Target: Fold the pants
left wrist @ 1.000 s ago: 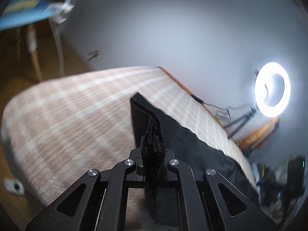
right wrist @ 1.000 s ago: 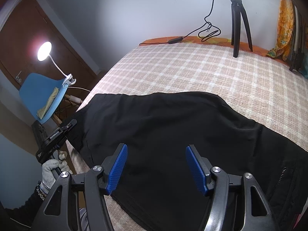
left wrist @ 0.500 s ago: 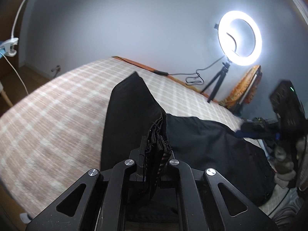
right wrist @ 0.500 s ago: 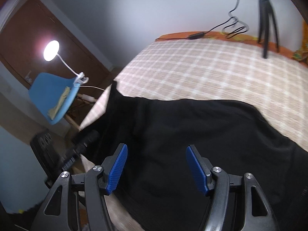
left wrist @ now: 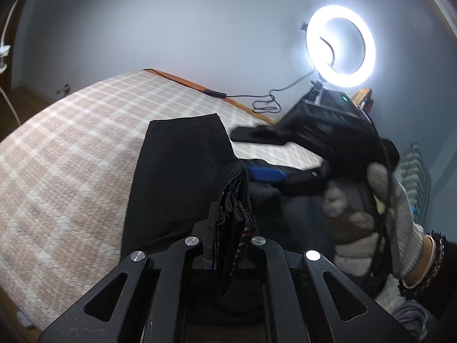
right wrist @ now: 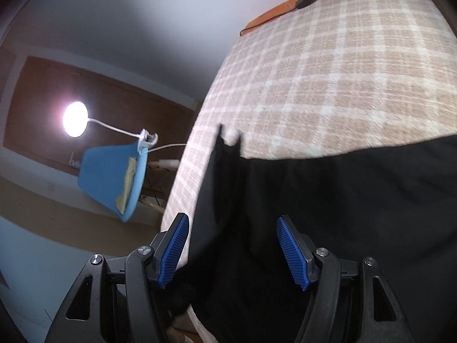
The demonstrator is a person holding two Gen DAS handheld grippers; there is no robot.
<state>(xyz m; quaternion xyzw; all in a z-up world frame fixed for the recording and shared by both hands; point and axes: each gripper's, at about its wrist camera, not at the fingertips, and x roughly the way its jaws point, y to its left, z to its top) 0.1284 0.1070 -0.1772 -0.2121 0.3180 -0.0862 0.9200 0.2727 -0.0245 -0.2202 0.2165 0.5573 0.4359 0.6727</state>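
In the left wrist view the left gripper (left wrist: pixel 225 228) is clenched on a bunched, many-layered edge of the black pants (left wrist: pixel 177 177), the cloth pinched tight between its jaws at about 6 o'clock. From that grip a long folded strip of the pants runs away toward 12 o'clock across the checked bed (left wrist: pixel 71 148), its long axis pointing at the far wall and its squared end lying flat on the cover. Toward 3 o'clock the right gripper (left wrist: pixel 265 175) shows only as a blurred blue pad and a dark body, carried by a gloved hand (left wrist: pixel 380 214); the rest of the pants beneath it is dark and hard to make out. A ring light (left wrist: pixel 340 41) glows at 1 o'clock. In the right wrist view the right gripper (right wrist: pixel 232 247) stands released, its blue pads wide apart over the pants (right wrist: pixel 328 214), touching nothing that can be seen. The cloth fills the lower right, cut off by the frame edge, and a narrow tip rises toward 12 o'clock, blurred. A blue chair (right wrist: pixel 111 177) with a clip lamp (right wrist: pixel 75 118) sits at 9 o'clock.
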